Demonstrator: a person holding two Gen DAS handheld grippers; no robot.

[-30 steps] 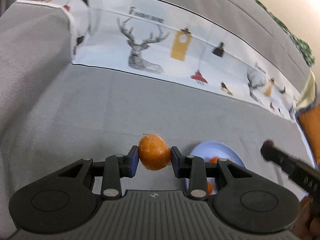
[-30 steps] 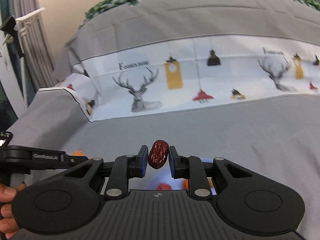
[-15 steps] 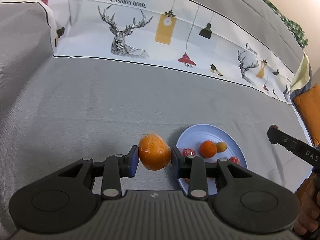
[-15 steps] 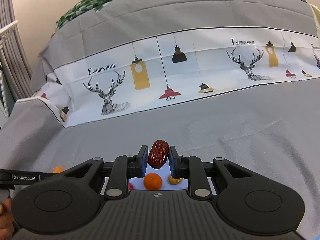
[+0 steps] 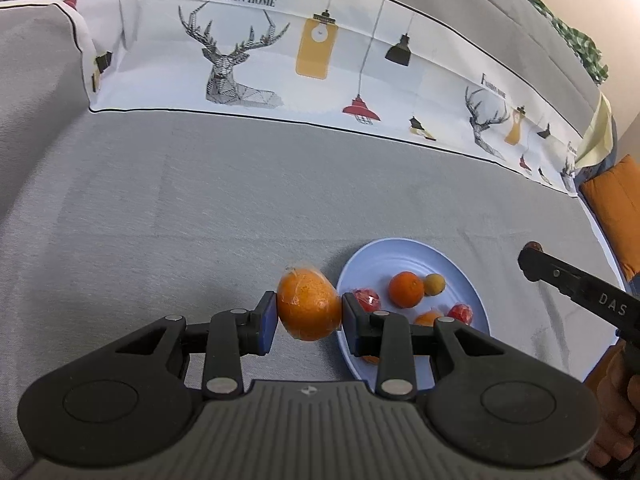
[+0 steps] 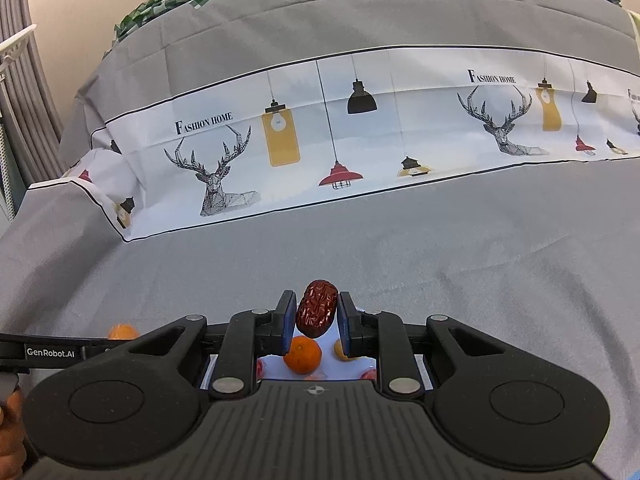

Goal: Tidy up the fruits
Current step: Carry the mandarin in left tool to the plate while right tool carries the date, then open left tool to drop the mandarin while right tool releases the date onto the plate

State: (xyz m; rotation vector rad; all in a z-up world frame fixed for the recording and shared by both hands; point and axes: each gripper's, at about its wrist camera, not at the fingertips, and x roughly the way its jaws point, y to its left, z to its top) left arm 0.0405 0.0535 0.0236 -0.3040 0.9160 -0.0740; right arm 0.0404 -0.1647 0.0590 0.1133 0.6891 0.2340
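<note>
Left wrist view: left gripper [image 5: 309,316] clamped on a wrapped orange [image 5: 308,305], blue fingers [image 5: 269,316] pressing both sides, held above the grey bed cover [image 5: 200,208] just left of the blue plate [image 5: 360,258]. Plate barely glimpsed a second earlier, now in full sight with several small fruits; approach nearly complete, release probably next.

Right wrist view: right gripper [image 6: 316,322] closed on a dried red date [image 6: 317,308]. Plate [image 6: 326,368] risen into sight directly beneath the date since a second before; likely ready for lowering.
</note>
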